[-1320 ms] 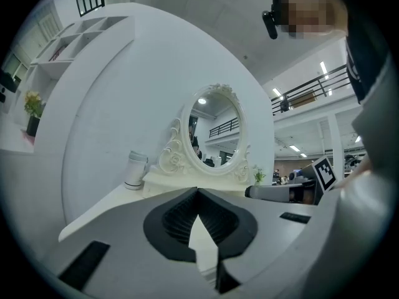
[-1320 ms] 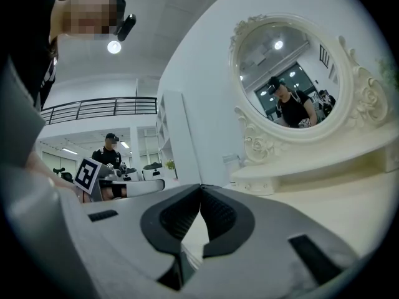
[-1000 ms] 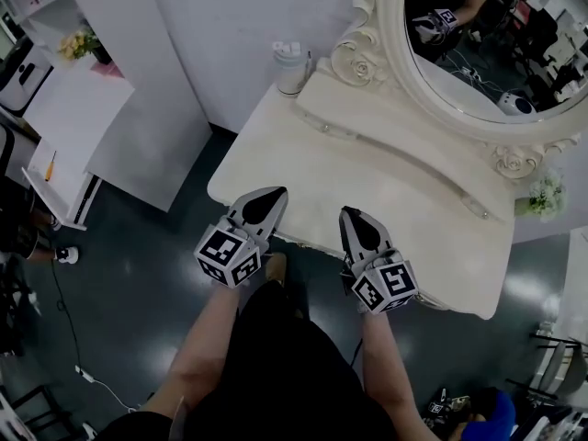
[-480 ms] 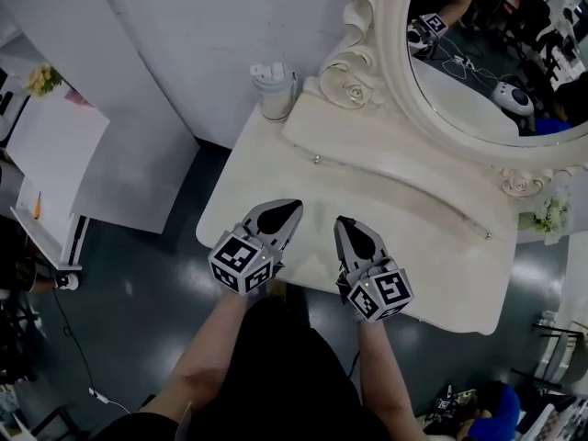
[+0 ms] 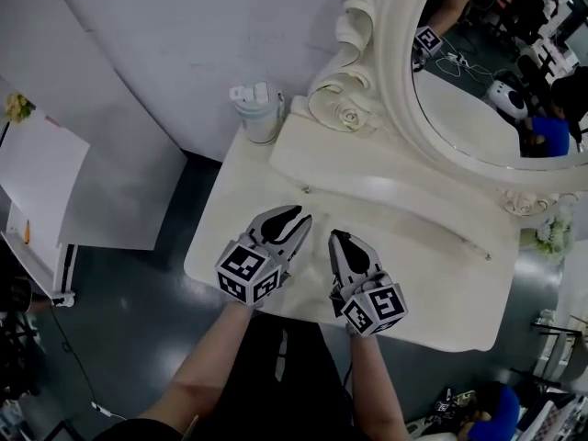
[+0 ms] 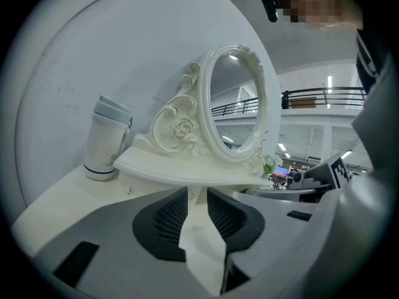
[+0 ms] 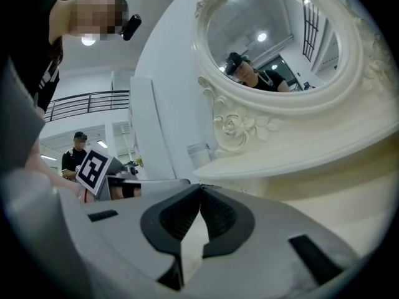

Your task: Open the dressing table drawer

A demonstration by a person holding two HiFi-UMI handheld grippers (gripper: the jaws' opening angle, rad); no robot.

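Left tongs [image 5: 299, 215] hover low over the surface [image 5: 413, 237]. Their jaws have just been opening, with nothing between them. Right tongs [image 5: 335, 236] sit alongside, tips together, empty. Beyond, the drawer knob [image 5: 306, 189] sits under the raised shelf [image 5: 386, 168], apparently the target, drawer still shut.

My left gripper [image 5: 300, 215] and right gripper [image 5: 333, 235] are side by side in front of me. Both point forward and slightly down, tips angled a little toward each other. The left jaws have just been opening and now stand apart, with nothing between the pads [image 6: 171, 213]. The right jaws are closed, tips meeting. My left forearm [image 5: 204, 375] and right forearm [image 5: 375, 389] reach out bare behind them.
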